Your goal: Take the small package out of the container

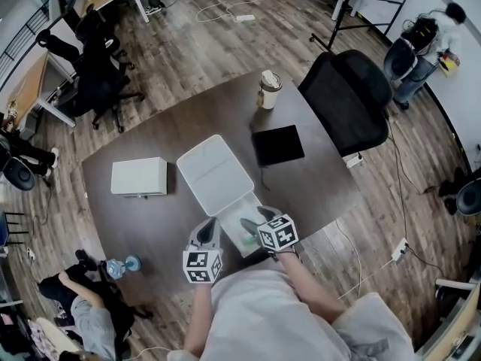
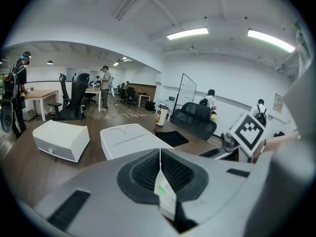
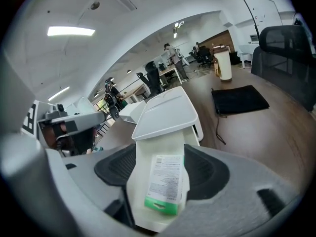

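The left gripper [image 1: 207, 232] had its jaws brought together on a thin packet [image 2: 165, 194], white with a green mark, seen edge-on and pinched flat between the dark pads. The right gripper [image 1: 258, 219] stood just right of it with its jaws spread wide. Its pads pressed on both sides of the small package [image 3: 165, 184], a cream-white pack with a printed label and a green strip along its near end. That package filled the whole gap between the pads. It sat at the near end of the white container [image 1: 214, 173], close to the near edge of the dark table [image 1: 150, 224]. Whether it was fully clear of the container could not be told. The container's broad white lid stretched away toward the far side, directly beyond the package. Left of the container, and apart from it, lay a closed white box [image 1: 139, 177]. A flat black pad [image 1: 278, 145] lay right of the container, with a lidded cup [image 1: 269, 89] farther off near the table's far edge. A black office chair [image 1: 349, 100] stood at the table's far right side.
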### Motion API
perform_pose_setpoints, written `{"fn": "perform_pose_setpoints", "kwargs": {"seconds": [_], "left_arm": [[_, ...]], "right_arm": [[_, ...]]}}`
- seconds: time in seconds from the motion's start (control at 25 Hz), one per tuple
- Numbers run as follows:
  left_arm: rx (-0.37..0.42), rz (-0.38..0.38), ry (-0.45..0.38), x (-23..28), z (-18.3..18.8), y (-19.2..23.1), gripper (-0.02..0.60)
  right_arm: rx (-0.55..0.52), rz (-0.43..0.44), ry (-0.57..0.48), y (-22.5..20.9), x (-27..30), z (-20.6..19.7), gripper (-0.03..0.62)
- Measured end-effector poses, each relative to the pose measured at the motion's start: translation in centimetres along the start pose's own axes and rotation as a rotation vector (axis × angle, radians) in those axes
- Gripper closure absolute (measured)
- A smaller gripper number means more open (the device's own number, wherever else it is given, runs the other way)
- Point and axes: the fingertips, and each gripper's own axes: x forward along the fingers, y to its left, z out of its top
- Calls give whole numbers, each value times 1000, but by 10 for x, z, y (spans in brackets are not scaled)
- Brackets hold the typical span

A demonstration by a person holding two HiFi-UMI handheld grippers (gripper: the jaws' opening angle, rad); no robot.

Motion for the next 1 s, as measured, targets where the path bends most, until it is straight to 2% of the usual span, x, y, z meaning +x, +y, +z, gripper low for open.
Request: {"fn": "perform_pose_setpoints", "kwargs": {"seconds": [0.2, 0.64, 0.76, 0.88, 1.0], "left_arm": [[7, -38, 5, -8, 0, 2, 575], [13, -125, -26, 17, 8, 5, 575], [35, -126, -14, 21, 5, 9, 575], [98, -114, -2, 23, 1, 17, 575], [75, -112, -1, 26, 3, 27, 575]], "right_arm": [[22, -37, 10, 3, 4, -1, 287], [29, -93, 55, -7, 6, -9, 279], [29, -105, 74, -10, 11, -11, 279], [23, -106, 93, -8, 21, -10, 279], [9, -108, 149, -7, 31, -12, 276]]}}
